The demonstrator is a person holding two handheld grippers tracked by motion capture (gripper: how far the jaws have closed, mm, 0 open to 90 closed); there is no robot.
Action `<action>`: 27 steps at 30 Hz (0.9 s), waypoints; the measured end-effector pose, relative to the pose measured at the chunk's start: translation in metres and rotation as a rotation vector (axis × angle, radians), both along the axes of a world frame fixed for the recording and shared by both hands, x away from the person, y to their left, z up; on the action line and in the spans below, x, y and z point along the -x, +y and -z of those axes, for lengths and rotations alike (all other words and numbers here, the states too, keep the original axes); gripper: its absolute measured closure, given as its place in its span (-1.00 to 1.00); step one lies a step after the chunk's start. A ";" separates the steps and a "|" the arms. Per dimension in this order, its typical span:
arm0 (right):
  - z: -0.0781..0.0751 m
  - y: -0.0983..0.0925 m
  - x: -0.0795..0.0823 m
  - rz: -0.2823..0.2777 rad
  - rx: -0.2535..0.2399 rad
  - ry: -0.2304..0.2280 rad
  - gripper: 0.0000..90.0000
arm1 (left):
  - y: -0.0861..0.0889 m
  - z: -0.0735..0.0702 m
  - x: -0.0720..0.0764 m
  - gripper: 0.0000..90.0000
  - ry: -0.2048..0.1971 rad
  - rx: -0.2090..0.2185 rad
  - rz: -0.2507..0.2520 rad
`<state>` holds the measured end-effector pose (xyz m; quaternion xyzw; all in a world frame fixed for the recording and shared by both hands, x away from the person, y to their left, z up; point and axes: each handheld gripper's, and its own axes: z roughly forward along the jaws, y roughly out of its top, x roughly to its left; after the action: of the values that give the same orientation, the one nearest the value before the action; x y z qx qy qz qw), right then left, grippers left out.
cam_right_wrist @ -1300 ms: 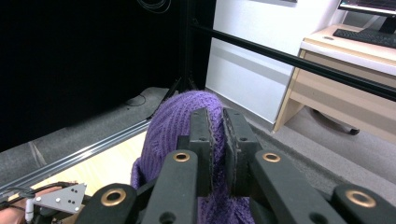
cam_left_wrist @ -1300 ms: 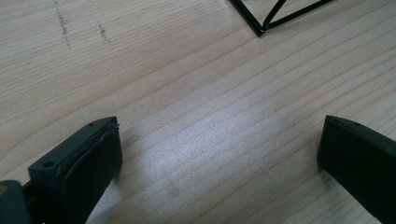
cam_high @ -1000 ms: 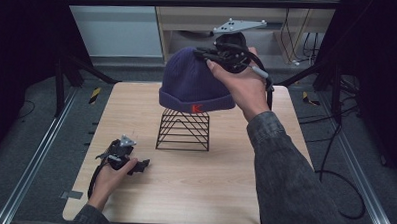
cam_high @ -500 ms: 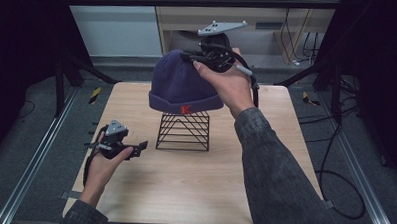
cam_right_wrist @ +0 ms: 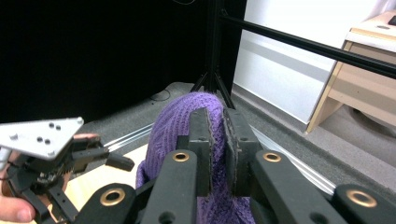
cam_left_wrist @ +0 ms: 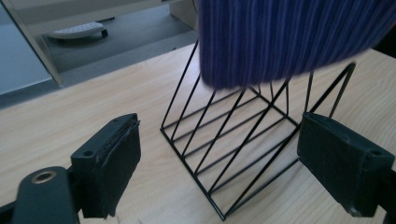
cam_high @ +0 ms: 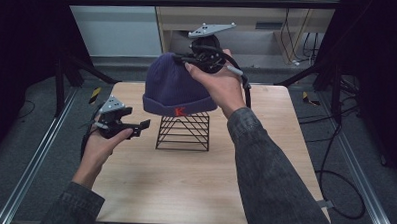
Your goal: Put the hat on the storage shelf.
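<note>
A purple knit beanie (cam_high: 173, 88) with a small red mark on its cuff hangs just above a black wire rack (cam_high: 184, 131) at the table's middle. My right gripper (cam_high: 186, 59) is shut on the beanie's crown; in the right gripper view the pads (cam_right_wrist: 201, 140) pinch the purple knit (cam_right_wrist: 175, 123). My left gripper (cam_high: 142, 124) is held open above the table, left of the rack. In the left gripper view its pads (cam_left_wrist: 114, 161) stand wide apart, with the wire rack (cam_left_wrist: 243, 140) and the beanie's ribbed cuff (cam_left_wrist: 289, 37) ahead.
The wooden table (cam_high: 194, 187) sits inside a black frame (cam_high: 200, 2). A cabinet (cam_high: 259, 29) stands behind it. Cables (cam_high: 330, 161) trail on the floor at the right.
The right gripper has carried the beanie up and leftward off the rack. The left gripper has risen from the table and moved toward the rack.
</note>
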<state>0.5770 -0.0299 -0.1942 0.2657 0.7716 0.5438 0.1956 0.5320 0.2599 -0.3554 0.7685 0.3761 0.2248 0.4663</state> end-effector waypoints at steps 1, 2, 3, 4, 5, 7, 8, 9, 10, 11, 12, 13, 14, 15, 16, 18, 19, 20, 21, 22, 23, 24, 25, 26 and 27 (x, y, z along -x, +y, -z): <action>0.001 0.002 -0.001 -0.004 -0.002 0.001 0.84 | 0.000 -0.002 -0.001 -0.70 -0.001 0.012 0.002; 0.001 0.002 -0.001 -0.004 -0.002 0.001 0.84 | 0.000 -0.004 -0.003 -0.70 0.001 0.028 0.006; 0.003 0.004 -0.001 -0.008 -0.001 0.003 0.84 | -0.001 -0.007 -0.007 -0.67 0.000 0.046 0.005; 0.003 0.004 -0.001 -0.008 -0.001 0.003 0.84 | -0.001 -0.007 -0.007 -0.66 0.000 0.046 0.005; 0.003 0.004 -0.001 -0.009 -0.001 0.004 0.84 | -0.002 -0.008 -0.010 -0.66 -0.003 0.036 -0.001; 0.005 0.006 -0.001 -0.012 -0.003 0.009 0.84 | -0.003 -0.011 -0.012 -0.66 -0.010 0.045 -0.001; 0.006 0.006 -0.001 -0.013 -0.001 0.010 0.84 | -0.005 -0.013 -0.014 -0.65 -0.011 0.058 0.008; 0.008 0.007 -0.002 -0.015 -0.001 0.012 0.84 | -0.007 -0.013 -0.015 -0.65 -0.011 0.062 0.029; 0.008 0.007 -0.002 -0.015 -0.003 0.015 0.84 | -0.009 -0.013 -0.017 -0.65 0.003 0.057 0.042; 0.009 0.008 -0.003 -0.016 -0.001 0.015 0.84 | -0.009 -0.013 -0.017 -0.65 0.003 0.057 0.042; 0.010 0.008 -0.003 -0.018 -0.001 0.017 0.84 | -0.011 -0.013 -0.019 -0.65 0.010 0.050 0.048; 0.011 0.009 -0.003 -0.022 -0.002 0.019 0.84 | -0.015 -0.012 -0.022 -0.64 0.029 0.054 0.063; 0.011 0.010 -0.002 -0.023 -0.001 0.021 0.84 | -0.017 -0.011 -0.024 -0.63 0.043 0.062 0.069; 0.012 0.011 -0.002 -0.025 0.001 0.020 0.84 | -0.018 -0.011 -0.025 -0.58 0.048 0.060 0.079; 0.012 0.011 -0.002 -0.026 0.002 0.020 0.84 | -0.019 -0.011 -0.026 -0.44 0.047 0.064 0.082; 0.012 0.012 -0.002 -0.028 0.004 0.018 0.84 | -0.019 -0.013 -0.027 -0.21 0.058 0.079 0.081; 0.011 0.011 -0.002 -0.028 0.004 0.017 0.84 | -0.019 -0.014 -0.027 -0.03 0.056 0.081 0.081; 0.011 0.011 -0.002 -0.027 0.006 0.015 0.84 | -0.019 -0.015 -0.026 0.14 0.045 0.078 0.072; 0.011 0.010 -0.002 -0.024 0.002 0.016 0.84 | -0.019 -0.017 -0.026 0.29 0.038 0.079 0.065; 0.011 0.009 -0.003 -0.023 -0.001 0.015 0.84 | -0.019 -0.018 -0.025 0.41 0.041 0.077 0.066; 0.011 0.009 -0.003 -0.023 -0.001 0.015 0.84 | -0.019 -0.018 -0.025 0.46 0.041 0.077 0.066; 0.011 0.008 -0.003 -0.020 -0.003 0.014 0.84 | -0.021 -0.019 -0.024 0.46 0.037 0.077 0.063; 0.011 0.005 -0.004 -0.012 -0.005 0.014 0.84 | -0.023 -0.021 -0.023 0.53 0.032 0.070 0.053; 0.011 0.005 -0.004 -0.012 -0.005 0.014 0.84 | -0.023 -0.021 -0.023 0.55 0.032 0.070 0.053; 0.011 0.004 -0.005 -0.009 -0.004 0.014 0.84 | -0.023 -0.022 -0.022 0.55 0.031 0.074 0.040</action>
<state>0.5819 -0.0256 -0.2056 0.2664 0.7731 0.5443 0.1871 0.5545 0.2364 -0.3334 0.7616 0.3758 0.1892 0.4930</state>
